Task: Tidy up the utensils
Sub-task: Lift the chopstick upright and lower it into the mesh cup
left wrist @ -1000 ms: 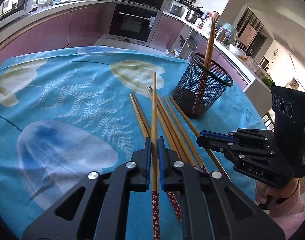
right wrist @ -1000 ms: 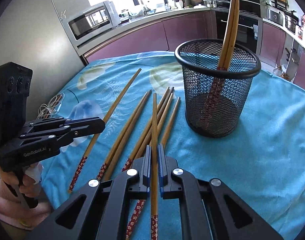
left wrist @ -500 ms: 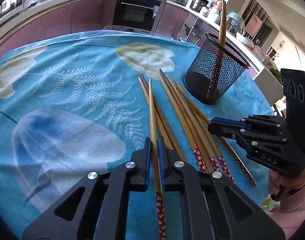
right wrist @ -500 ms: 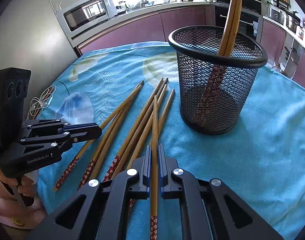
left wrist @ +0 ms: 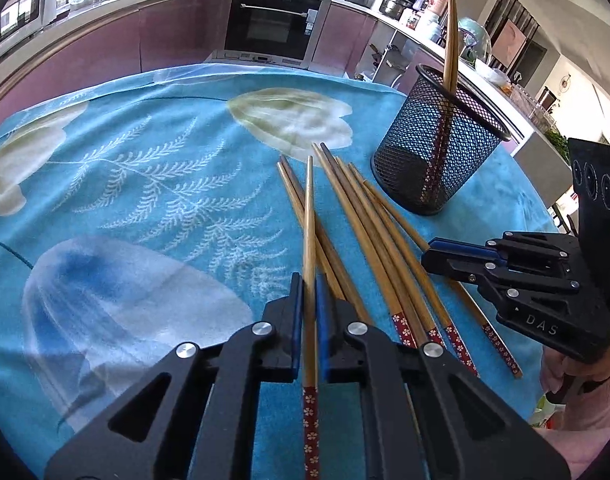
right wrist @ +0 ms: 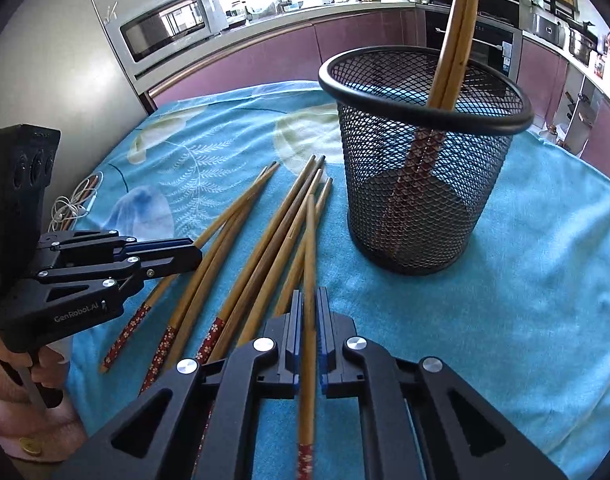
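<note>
Nearest in the left wrist view, the left gripper (left wrist: pixel 309 292) is clamped on a single chopstick (left wrist: pixel 309 240), its floral red end toward the camera and its bare tip pointing away over the blue tablecloth (left wrist: pixel 145 184). In the right wrist view, the right gripper (right wrist: pixel 309 308) likewise pinches its own chopstick (right wrist: pixel 309 248) lengthwise between the blue pads. Just beyond both lies the loose bundle of chopsticks (right wrist: pixel 241 248), fanned on the cloth, patterned ends toward the person; the exact count is hard to fix where they overlap. Farther on stands the black mesh holder (right wrist: pixel 421 184), upright, with two chopsticks (right wrist: pixel 457 32) leaning inside, patterned ends down. At the cloth's left edge lies a coiled white cable (right wrist: pixel 71 206). Kitchen cabinets, a microwave (right wrist: pixel 165 28) and an oven (left wrist: pixel 271 26) form the background
</note>
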Action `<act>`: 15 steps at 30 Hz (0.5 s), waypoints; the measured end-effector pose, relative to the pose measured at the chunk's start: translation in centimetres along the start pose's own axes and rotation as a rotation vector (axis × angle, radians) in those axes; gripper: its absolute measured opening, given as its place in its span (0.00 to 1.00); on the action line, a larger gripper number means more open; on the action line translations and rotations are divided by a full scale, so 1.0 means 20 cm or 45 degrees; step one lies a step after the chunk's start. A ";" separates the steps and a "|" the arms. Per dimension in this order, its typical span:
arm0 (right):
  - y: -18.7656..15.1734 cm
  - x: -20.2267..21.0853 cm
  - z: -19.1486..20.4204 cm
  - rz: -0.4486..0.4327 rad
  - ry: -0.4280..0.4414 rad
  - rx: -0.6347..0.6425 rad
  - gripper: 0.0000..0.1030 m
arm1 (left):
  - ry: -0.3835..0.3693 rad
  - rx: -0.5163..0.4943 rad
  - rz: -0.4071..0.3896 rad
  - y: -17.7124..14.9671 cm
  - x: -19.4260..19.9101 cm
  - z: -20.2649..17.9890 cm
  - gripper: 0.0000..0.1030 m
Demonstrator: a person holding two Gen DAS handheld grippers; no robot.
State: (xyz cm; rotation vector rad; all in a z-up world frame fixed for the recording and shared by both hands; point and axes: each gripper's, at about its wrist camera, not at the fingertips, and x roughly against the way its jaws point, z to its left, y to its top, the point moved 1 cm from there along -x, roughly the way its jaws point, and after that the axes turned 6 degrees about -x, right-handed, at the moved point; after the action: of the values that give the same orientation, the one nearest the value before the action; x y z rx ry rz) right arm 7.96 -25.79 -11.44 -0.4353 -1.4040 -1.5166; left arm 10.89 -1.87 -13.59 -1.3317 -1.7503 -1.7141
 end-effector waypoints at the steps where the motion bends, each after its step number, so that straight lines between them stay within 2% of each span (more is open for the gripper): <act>1: 0.00 0.02 0.01 -0.009 0.024 0.002 0.06 | -0.007 0.008 -0.013 0.00 0.02 0.00 0.07; 5: 0.02 0.15 0.02 -0.083 0.100 0.012 0.06 | -0.066 0.013 -0.086 0.04 0.14 -0.01 0.07; 10: 0.08 0.35 0.02 -0.235 0.175 0.007 0.06 | -0.142 -0.022 -0.223 0.12 0.34 -0.07 0.07; 15: 0.14 0.51 0.00 -0.373 0.202 -0.005 0.06 | -0.255 -0.040 -0.352 0.22 0.51 -0.13 0.07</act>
State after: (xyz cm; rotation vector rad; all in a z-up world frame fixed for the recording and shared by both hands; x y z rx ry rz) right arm 5.60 -29.61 -1.77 -0.1095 -1.3827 -1.7476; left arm 8.39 -1.22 -2.48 -1.3683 -2.1133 -1.8086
